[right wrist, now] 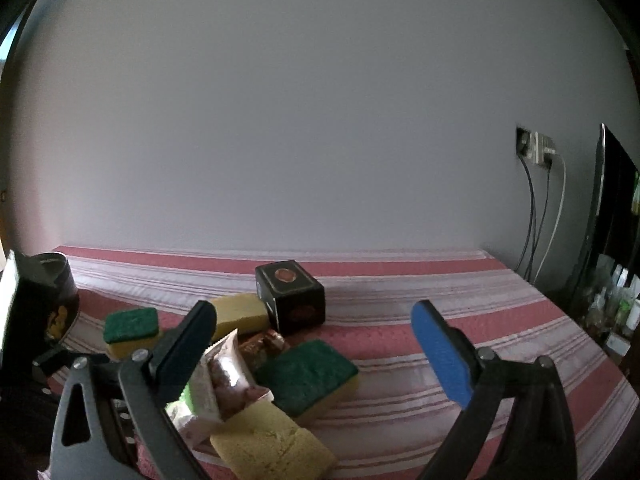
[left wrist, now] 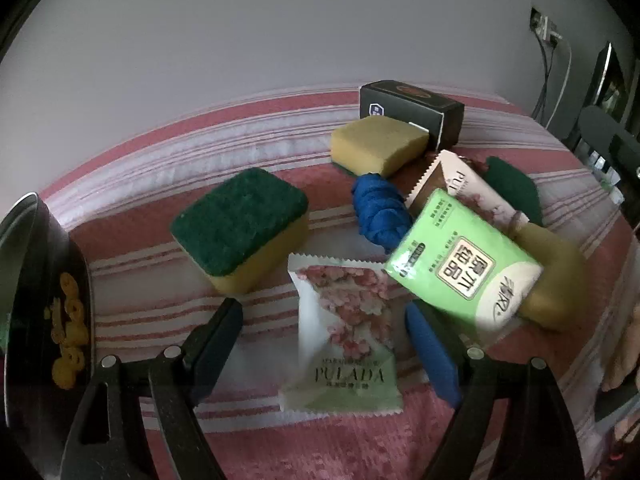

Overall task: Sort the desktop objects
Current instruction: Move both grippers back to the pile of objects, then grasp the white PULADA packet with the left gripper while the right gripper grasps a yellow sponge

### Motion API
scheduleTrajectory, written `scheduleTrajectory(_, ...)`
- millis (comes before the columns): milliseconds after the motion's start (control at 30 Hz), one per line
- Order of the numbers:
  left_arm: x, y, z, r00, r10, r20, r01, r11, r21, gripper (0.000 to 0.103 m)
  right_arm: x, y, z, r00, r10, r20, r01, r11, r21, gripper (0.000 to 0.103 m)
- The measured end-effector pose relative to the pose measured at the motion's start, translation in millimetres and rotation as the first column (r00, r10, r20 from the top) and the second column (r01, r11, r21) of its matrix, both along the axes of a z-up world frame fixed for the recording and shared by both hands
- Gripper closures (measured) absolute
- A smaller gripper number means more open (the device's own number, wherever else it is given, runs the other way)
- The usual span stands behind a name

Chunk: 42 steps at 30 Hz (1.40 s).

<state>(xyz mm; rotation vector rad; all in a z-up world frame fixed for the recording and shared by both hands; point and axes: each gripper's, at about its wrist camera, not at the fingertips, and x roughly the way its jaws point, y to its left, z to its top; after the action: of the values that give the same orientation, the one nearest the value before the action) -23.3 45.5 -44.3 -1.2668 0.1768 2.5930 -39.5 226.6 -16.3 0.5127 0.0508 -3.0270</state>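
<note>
In the left wrist view my left gripper (left wrist: 324,332) is open, its fingers either side of a white floral PULADA sachet (left wrist: 344,340) lying on the striped cloth. A green tissue pack (left wrist: 460,272) leans on a yellow sponge (left wrist: 556,280) to the right. A green-topped sponge (left wrist: 240,228), a yellow sponge (left wrist: 378,142), a blue cloth wad (left wrist: 378,212) and a black box (left wrist: 412,110) lie beyond. In the right wrist view my right gripper (right wrist: 316,340) is open and empty above the pile, over a green-topped sponge (right wrist: 308,372).
A black tin with yellow pattern (left wrist: 44,292) stands at the left edge, also in the right wrist view (right wrist: 44,300). A second sachet (left wrist: 468,184) lies behind the tissue pack. Pink striped cloth (right wrist: 440,280) covers the table. Wall socket and cables (right wrist: 538,148) are at the right.
</note>
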Motion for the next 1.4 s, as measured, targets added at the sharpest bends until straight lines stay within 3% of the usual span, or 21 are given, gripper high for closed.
scheduleTrajectory(100,-1,1,1,1.000,-0.011,-0.003,0.011,1.000,0.004,0.024,-1,-1,0,1.000,-0.001,0.004,0.001,1.000,0.009,0.004)
scheduleTrajectory(167,0,2,2,1.000,-0.020,-0.015,0.020,1.000,0.006,0.041,-1,-2,-1,1.000,-0.002,0.004,0.002,1.000,0.012,0.004)
scheduleTrajectory(267,2,4,5,0.999,-0.045,-0.021,0.045,0.999,0.008,0.051,-2,1,-2,1.000,-0.007,0.010,0.007,1.000,0.003,0.004)
scheduleTrajectory(433,5,-1,7,0.998,-0.055,-0.021,0.056,0.998,0.036,0.058,-6,9,-4,0.999,-0.027,0.033,0.028,0.999,-0.032,0.004)
scheduleTrajectory(567,2,-16,8,0.998,-0.056,-0.008,0.057,0.987,0.150,0.061,-10,20,-5,0.997,-0.045,0.055,0.049,0.996,-0.077,0.004)
scheduleTrajectory(667,8,-25,17,0.997,-0.018,-0.076,0.032,0.981,0.193,0.061,-12,27,-6,0.996,-0.055,0.070,0.063,0.992,-0.108,0.004)
scheduleTrajectory(733,15,-23,27,0.987,-0.012,-0.161,0.041,0.983,0.178,0.061,-10,33,-6,0.995,-0.053,0.084,0.064,0.989,-0.130,0.006)
scheduleTrajectory(867,40,-16,45,0.932,-0.012,-0.363,0.041,0.996,0.073,0.061,-3,42,-13,0.989,-0.010,0.150,0.030,0.991,-0.127,0.009)
scheduleTrajectory(933,42,-12,48,0.912,-0.026,-0.408,0.050,0.998,0.048,0.061,2,47,-18,0.979,0.023,0.201,0.003,0.992,-0.128,0.010)
scheduleTrajectory(1100,32,-12,49,0.922,-0.023,-0.386,0.054,0.996,0.071,0.061,6,41,-27,0.938,0.139,0.317,-0.101,0.986,-0.133,0.010)
scheduleTrajectory(1267,25,-19,45,0.929,0.031,-0.369,0.004,0.995,0.095,0.061,-1,8,-33,0.889,0.227,0.397,-0.230,0.972,-0.043,0.011)
scheduleTrajectory(1400,24,-24,41,0.937,0.053,-0.345,-0.014,0.993,0.114,0.061,-8,-18,-46,0.864,0.203,0.461,-0.267,0.961,0.076,0.011)
